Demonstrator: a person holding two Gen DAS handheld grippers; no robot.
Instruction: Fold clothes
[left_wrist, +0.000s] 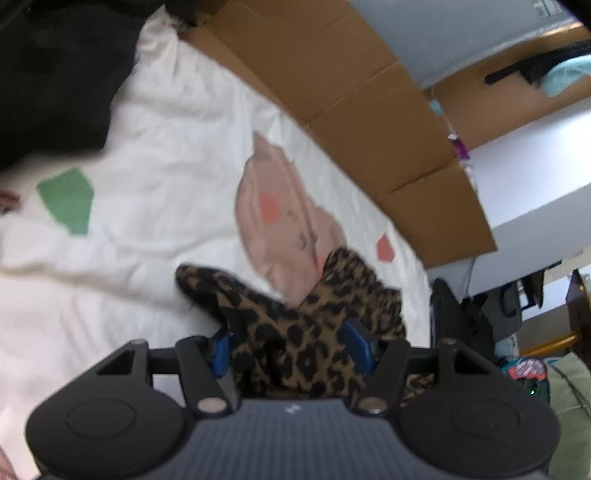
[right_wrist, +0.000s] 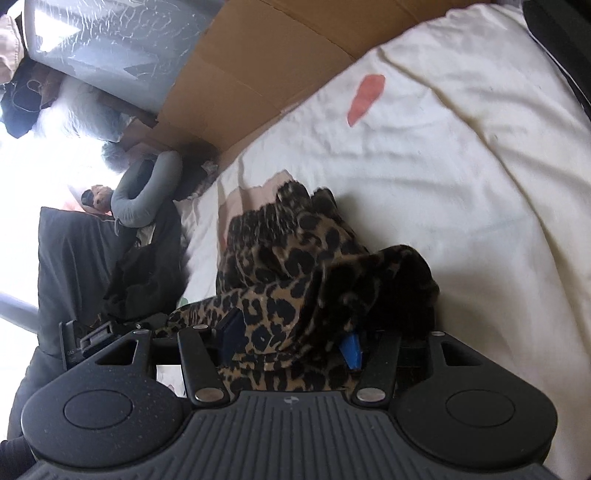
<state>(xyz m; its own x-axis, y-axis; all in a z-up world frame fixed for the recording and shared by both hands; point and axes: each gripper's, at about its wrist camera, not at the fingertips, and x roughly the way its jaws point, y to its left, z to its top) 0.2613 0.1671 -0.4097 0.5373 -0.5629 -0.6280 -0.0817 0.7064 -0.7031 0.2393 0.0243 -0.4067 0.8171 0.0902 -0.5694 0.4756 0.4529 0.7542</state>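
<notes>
White bedding (left_wrist: 155, 147) with coloured patches covers the bed ahead of both my tools, with a brown cardboard box (left_wrist: 369, 103) standing beyond it along the far edge. Fingers of my left gripper (left_wrist: 291, 350) stand apart, with the leopard-print garment (left_wrist: 295, 332) bunched between them and spilling forward onto the bed, though I cannot tell whether the blue pads (left_wrist: 354, 345) touch it. Fingers of my right gripper (right_wrist: 291, 343) are likewise apart, and the same garment (right_wrist: 295, 258) lies heaped between and just ahead of them.
</notes>
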